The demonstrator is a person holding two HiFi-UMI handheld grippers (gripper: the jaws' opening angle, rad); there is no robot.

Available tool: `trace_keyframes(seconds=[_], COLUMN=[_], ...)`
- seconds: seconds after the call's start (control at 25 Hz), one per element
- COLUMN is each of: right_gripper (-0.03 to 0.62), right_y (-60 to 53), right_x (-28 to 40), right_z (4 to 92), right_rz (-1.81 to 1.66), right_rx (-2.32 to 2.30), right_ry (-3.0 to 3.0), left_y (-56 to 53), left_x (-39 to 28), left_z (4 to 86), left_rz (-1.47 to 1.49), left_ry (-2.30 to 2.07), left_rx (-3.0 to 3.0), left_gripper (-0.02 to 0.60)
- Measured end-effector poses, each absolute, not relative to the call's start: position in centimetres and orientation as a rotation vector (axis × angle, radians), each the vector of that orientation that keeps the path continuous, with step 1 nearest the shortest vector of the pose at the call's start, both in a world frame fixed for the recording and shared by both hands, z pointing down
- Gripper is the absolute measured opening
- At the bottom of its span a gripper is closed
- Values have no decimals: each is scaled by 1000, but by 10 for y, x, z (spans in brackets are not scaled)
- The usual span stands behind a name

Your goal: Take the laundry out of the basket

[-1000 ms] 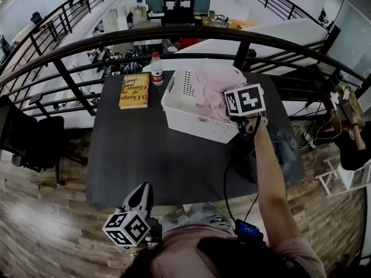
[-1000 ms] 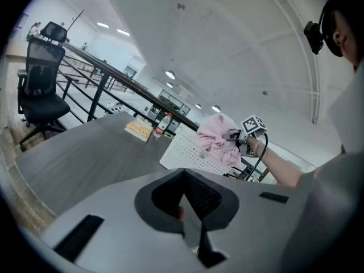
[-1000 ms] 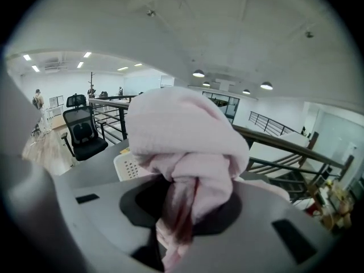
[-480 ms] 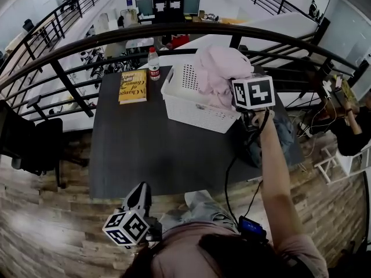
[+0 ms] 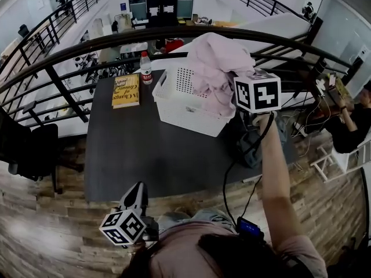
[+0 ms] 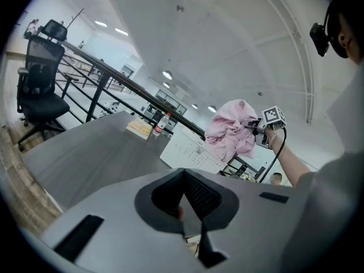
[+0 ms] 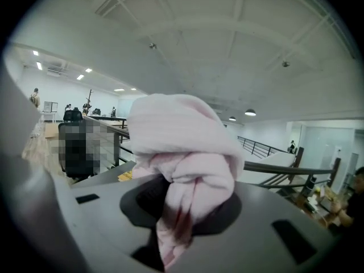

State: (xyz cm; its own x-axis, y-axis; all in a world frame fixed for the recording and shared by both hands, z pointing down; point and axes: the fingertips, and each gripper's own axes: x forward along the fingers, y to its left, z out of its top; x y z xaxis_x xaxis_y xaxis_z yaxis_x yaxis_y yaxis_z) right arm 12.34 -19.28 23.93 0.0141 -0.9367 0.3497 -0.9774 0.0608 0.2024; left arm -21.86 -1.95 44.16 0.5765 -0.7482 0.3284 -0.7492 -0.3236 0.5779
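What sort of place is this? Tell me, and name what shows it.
Probably an open-plan office or lab, on a mezzanine: a black railing edges the floor, desks show on the level below, and an office chair stands beside the dark table.

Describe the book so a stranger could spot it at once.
Start at the dark table. On its far left corner, left of the white laundry basket, lies the book, flat beside a red-capped bottle. Its yellow cover makes it the only flat, yellow thing there.
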Motion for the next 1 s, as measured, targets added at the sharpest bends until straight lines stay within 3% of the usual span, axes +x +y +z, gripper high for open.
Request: trace_keyframes(seconds=[0.56,1.0], right_gripper=[112,112], right_y=[-114,-51], right_x=[121,156], right_z=[184,205], right_rz=[6,19], right_rx=[1781,1661], right_ry=[-2133,-2202], left_y=[27,85], left_x=[-159,-98], left_z=[431,438], left_rz=[25,38], left_ry=[-1185,-1214], left_rx=[2099,2071], left_gripper=[-2,-3])
